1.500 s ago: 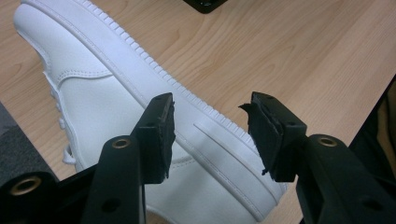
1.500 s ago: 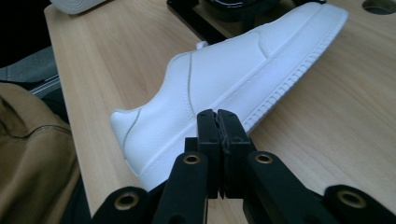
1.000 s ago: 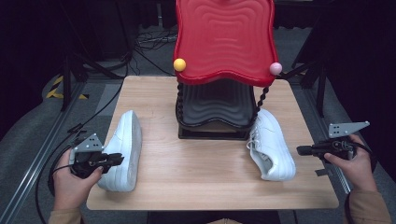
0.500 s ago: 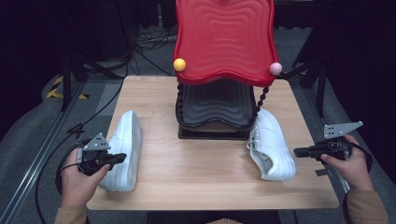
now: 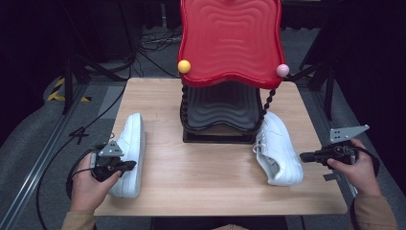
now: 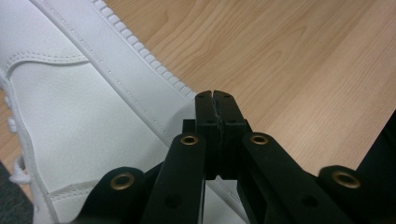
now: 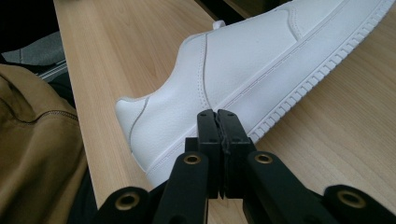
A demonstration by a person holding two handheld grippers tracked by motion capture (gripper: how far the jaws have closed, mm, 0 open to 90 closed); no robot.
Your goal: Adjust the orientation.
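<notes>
Shoes: two white ones on worktop (image 5: 215, 187), either side of red rack (image 5: 230, 43). Left shoe (image 5: 131, 153) lies along left edge, right shoe (image 5: 277, 148) just beside rack's base on right. Left claw (image 5: 129, 165) jaws pressed together, nothing between them; tips over left shoe's sole edge near its heel end, contact can't be told. Right claw (image 5: 304, 156) also closed on nothing, level, just off right shoe's side, pointing at it, not touching. Right claw view: tan sleeve (image 7: 37, 154) at left, shoe's heel ahead of jaws.
</notes>
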